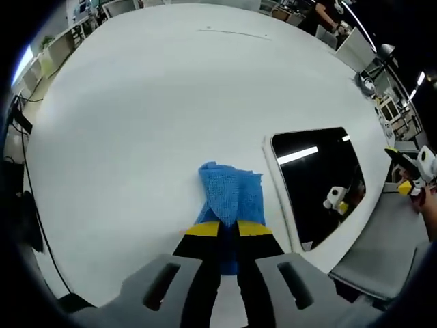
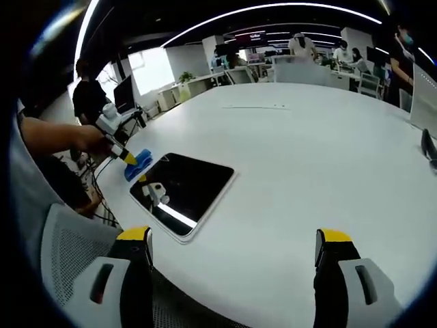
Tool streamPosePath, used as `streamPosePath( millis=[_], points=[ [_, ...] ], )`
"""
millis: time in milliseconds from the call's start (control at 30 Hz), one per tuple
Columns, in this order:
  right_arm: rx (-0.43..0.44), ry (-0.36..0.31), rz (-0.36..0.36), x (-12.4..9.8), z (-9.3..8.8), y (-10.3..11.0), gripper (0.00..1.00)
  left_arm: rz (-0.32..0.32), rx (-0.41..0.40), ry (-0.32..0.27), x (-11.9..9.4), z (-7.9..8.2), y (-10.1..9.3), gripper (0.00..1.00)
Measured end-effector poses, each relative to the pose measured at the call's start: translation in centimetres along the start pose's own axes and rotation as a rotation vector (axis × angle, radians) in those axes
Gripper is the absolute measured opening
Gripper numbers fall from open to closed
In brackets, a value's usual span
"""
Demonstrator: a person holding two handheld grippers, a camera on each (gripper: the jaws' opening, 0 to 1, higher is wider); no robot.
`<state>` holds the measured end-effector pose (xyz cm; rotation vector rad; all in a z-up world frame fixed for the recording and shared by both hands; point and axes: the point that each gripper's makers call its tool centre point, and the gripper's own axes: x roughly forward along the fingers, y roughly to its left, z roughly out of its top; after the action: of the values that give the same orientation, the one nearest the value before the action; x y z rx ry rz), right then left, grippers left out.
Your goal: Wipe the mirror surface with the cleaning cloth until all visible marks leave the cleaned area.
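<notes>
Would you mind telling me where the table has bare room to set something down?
The table lies bare beyond the mirror, out to its far edge. It is crowded at the mirror's side, where the left gripper holds the blue cloth beside it.

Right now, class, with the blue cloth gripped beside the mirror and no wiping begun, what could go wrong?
1. The left gripper pinches the blue cleaning cloth bunched up, so it may wipe a narrow strip and leave marks.
2. The mirror lies loose near the edge of the white table; a firm push might slide it off.
3. The right gripper hangs open, away from the mirror, so nothing steadies it.
</notes>
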<state>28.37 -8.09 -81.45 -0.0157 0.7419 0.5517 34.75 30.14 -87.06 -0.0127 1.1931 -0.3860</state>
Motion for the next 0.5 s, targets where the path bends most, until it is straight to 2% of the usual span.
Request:
streamPosePath(
  millis=[133,267,333,500],
  points=[
    [0.001,-0.002,0.003,0.17,0.06,0.07,0.98,0.003,-0.002,0.002,0.08,0.07,0.12,0.06],
    [0.006,-0.002,0.007,0.42,-0.11,0.21,0.98,0.022,0.037,-0.001,0.05,-0.04,0.03,0.05],
    [0.005,0.003,0.009,0.54,-0.26,0.35,0.98,0.038,0.006,-0.005,0.07,0.03,0.22,0.04],
    [0.001,0.006,0.014,0.56,-0.10,0.52,0.98,0.046,0.013,-0.012,0.04,0.02,0.16,0.03]
  ],
)
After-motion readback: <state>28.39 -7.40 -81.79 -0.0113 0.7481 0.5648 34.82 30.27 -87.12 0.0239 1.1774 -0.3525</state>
